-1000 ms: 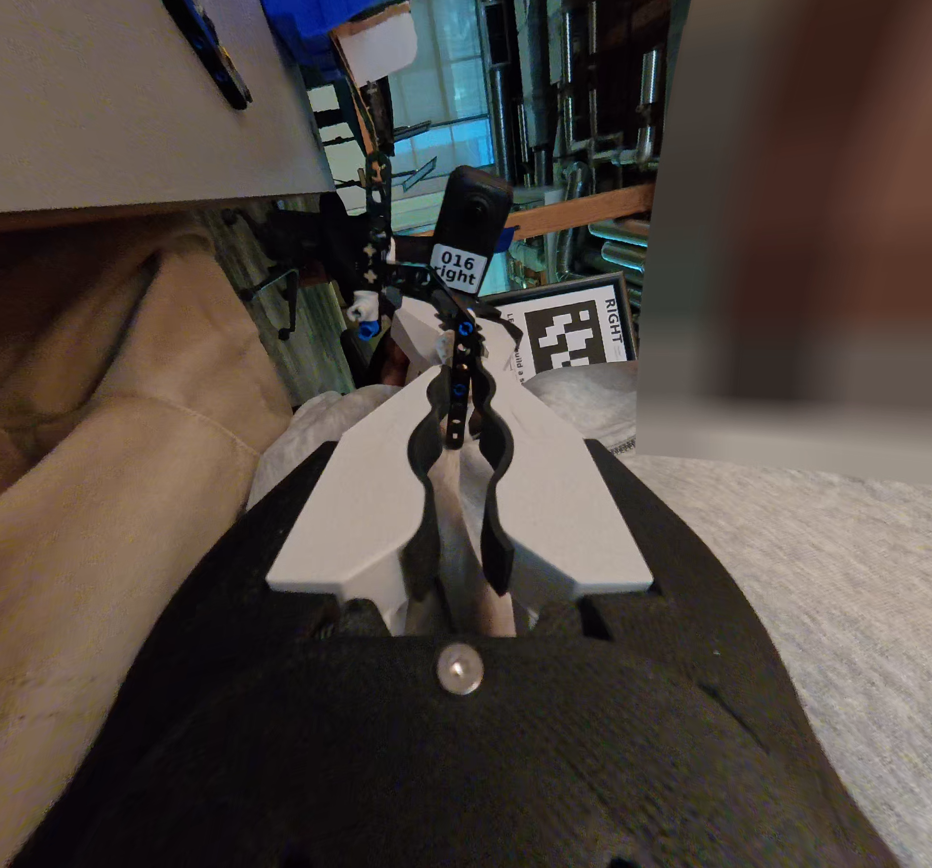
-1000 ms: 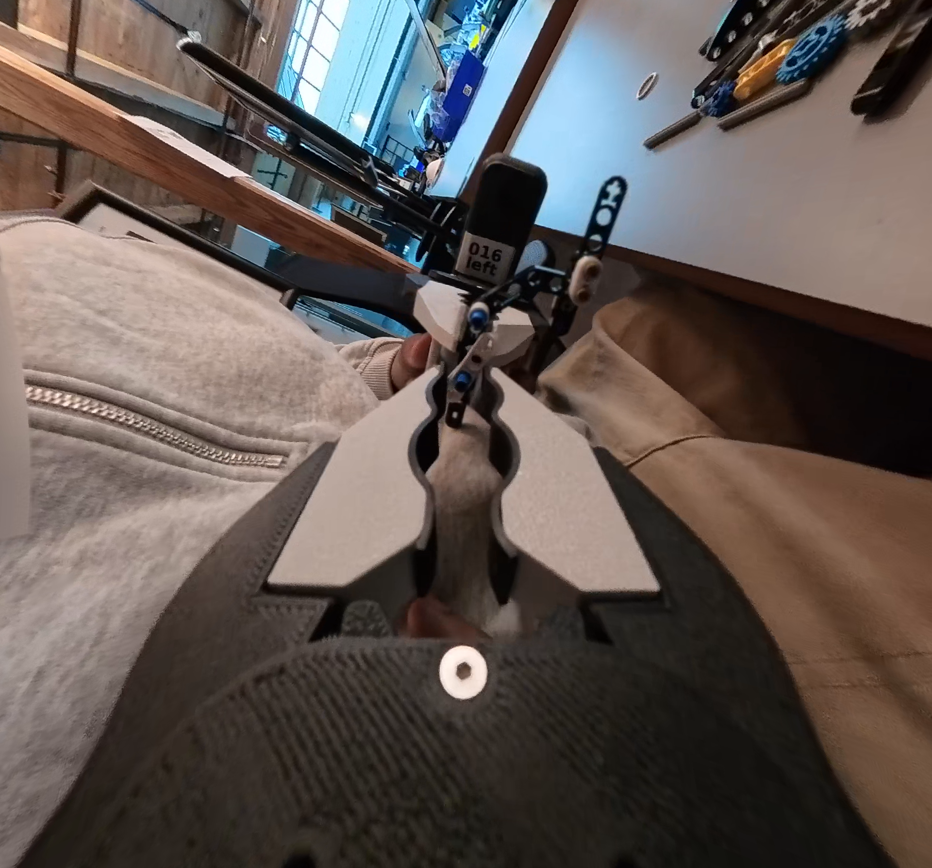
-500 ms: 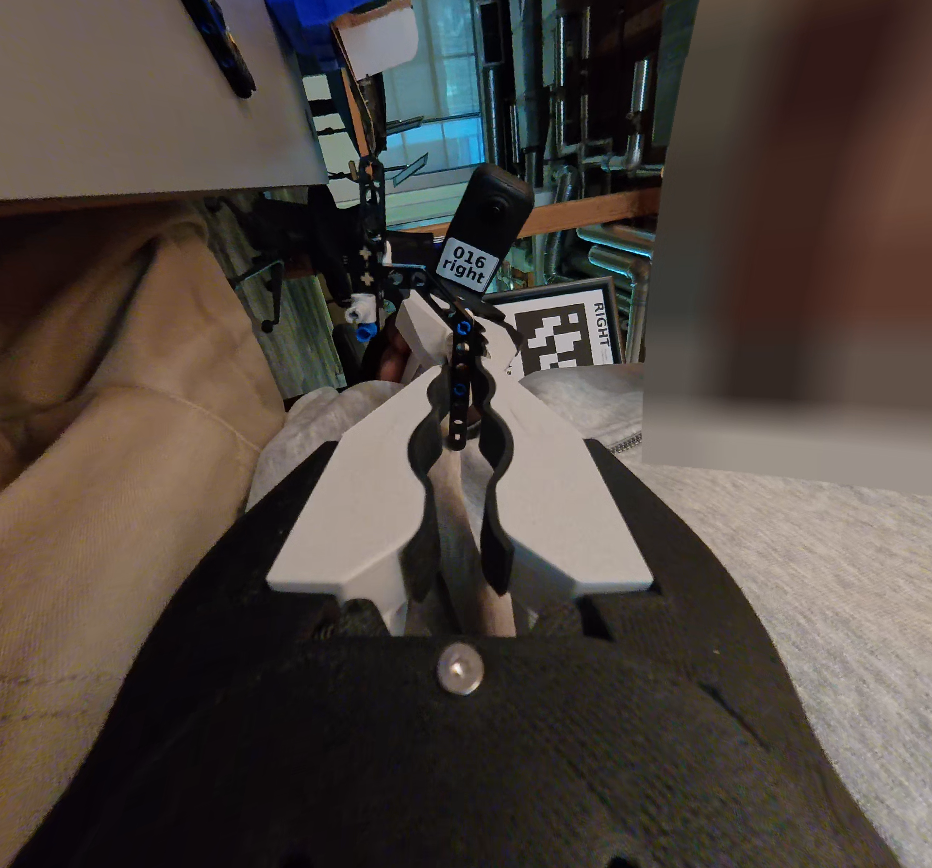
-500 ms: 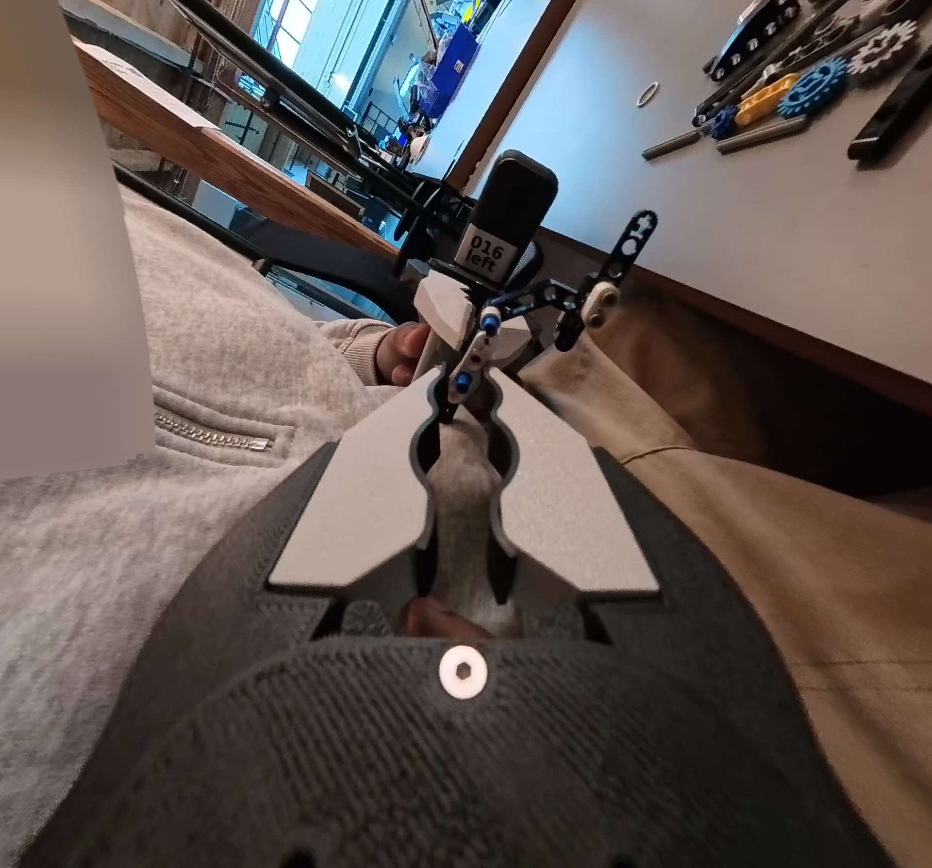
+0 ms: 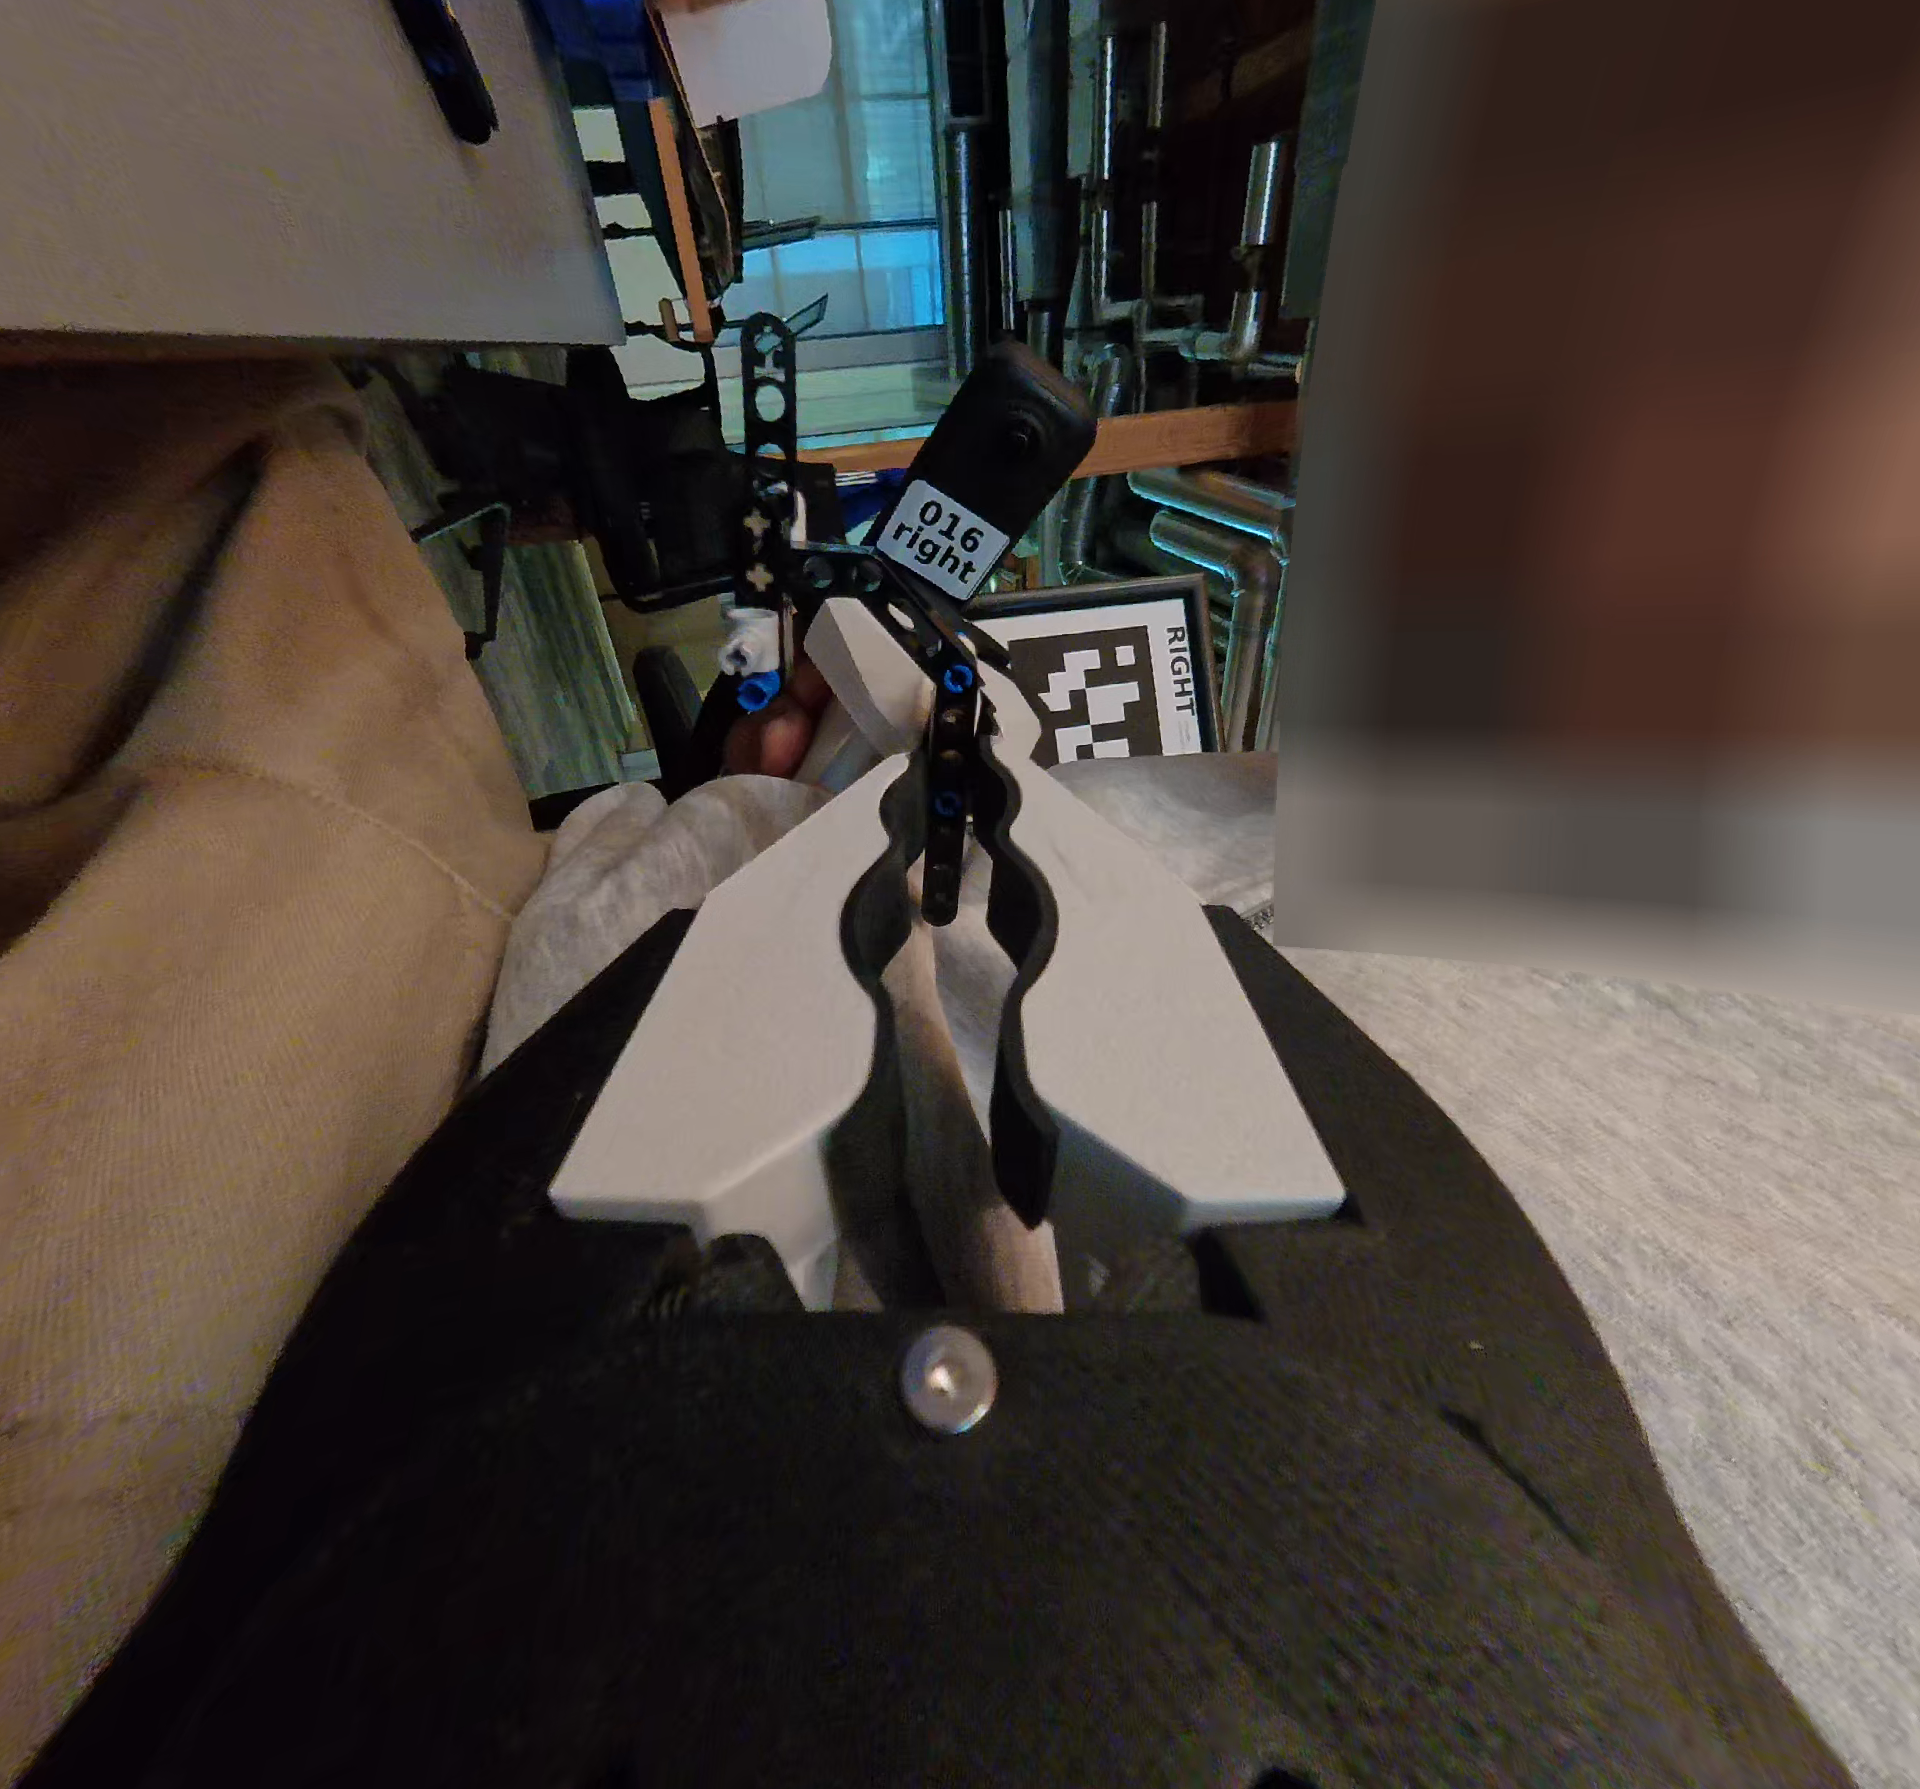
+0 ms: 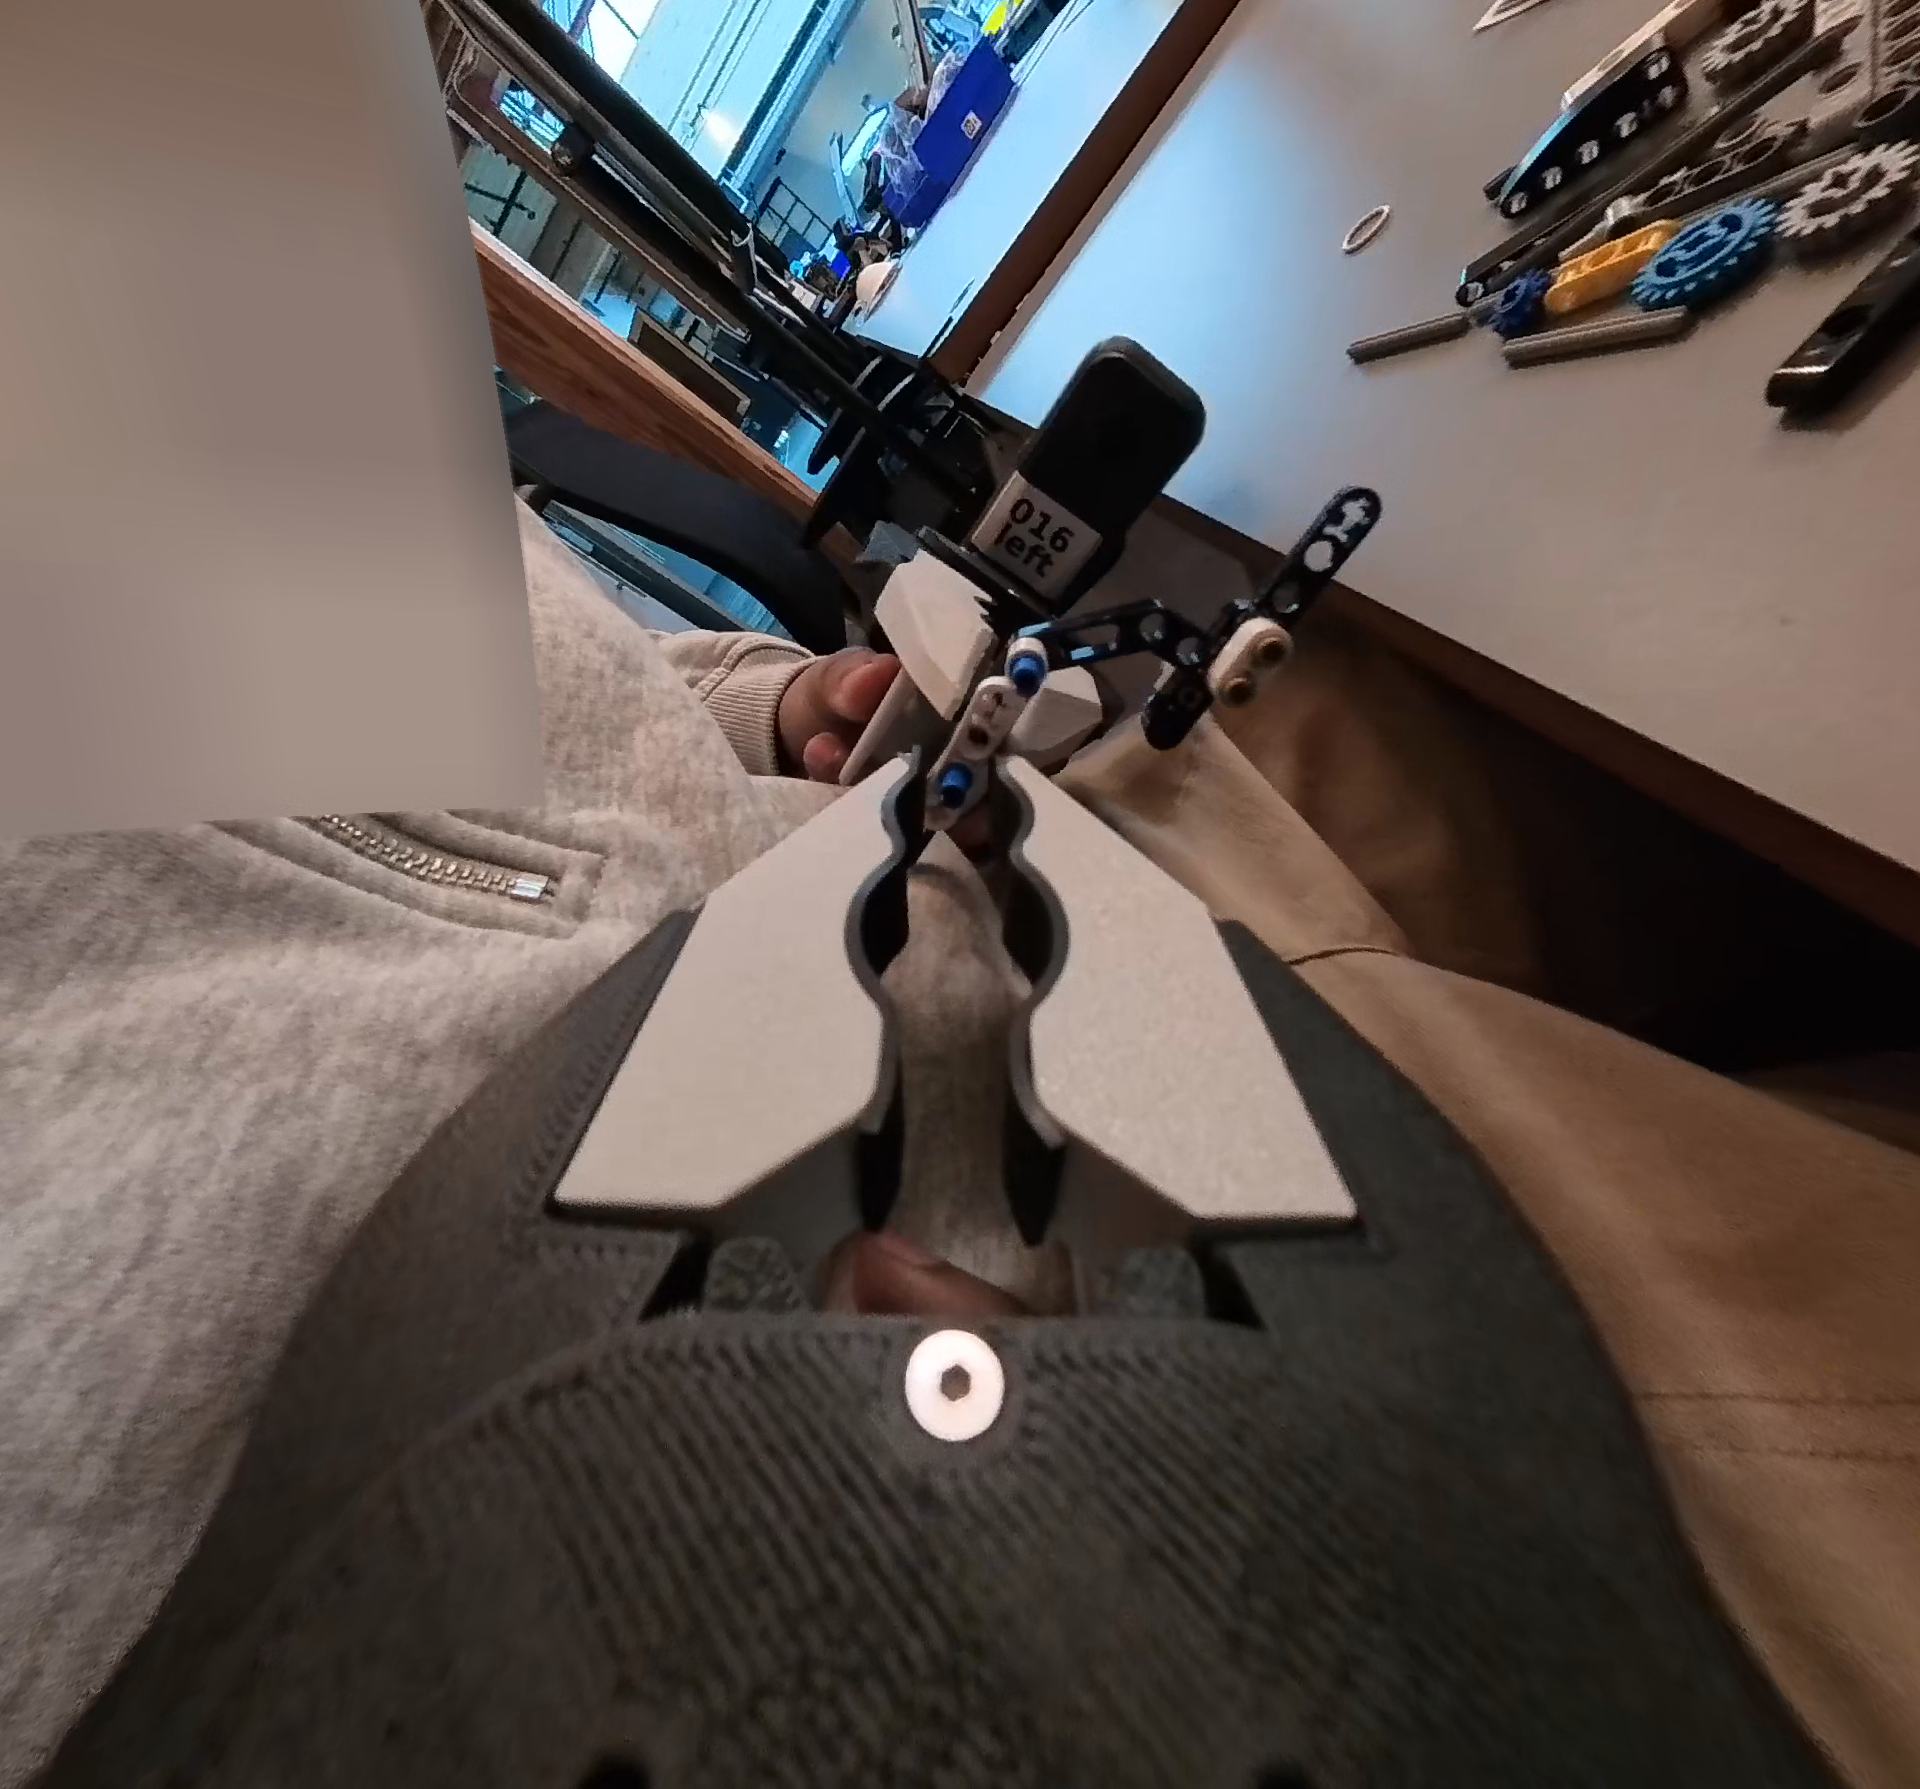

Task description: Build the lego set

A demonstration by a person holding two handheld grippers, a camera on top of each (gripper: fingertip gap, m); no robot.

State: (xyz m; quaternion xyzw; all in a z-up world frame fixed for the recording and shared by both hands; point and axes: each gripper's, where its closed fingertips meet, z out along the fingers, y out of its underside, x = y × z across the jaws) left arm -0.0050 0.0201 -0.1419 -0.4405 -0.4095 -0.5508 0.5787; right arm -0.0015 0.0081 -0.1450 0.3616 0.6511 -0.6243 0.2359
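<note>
A small lego assembly of black beams, a white beam and blue pins hangs between my two grippers, above a person's lap. My left gripper (image 5: 948,789) is shut on its lower black beam (image 5: 943,840). A black beam (image 5: 769,451) stands upright at the far end, with a white connector (image 5: 746,648) below it. My right gripper (image 6: 951,794) is shut on the white beam (image 6: 982,726) with blue pins. From there a black beam (image 6: 1117,633) runs to an upright black beam (image 6: 1299,576) and a white connector (image 6: 1252,664). Each gripper faces the other: the right one (image 5: 883,690), the left one (image 6: 971,659).
A grey table (image 6: 1455,513) lies up right, with several loose gears (image 6: 1704,248), axles (image 6: 1595,342) and black beams (image 6: 1590,134) on it. Its brown edge (image 6: 1558,700) is close above the lap. Beige trousers (image 6: 1558,1168) and a grey hoodie (image 6: 260,1012) lie below. A marker board (image 5: 1101,690) stands behind.
Both grippers have tilted and shifted a little together, with the assembly still held between them. The table and its parts now show larger in the right wrist view.
</note>
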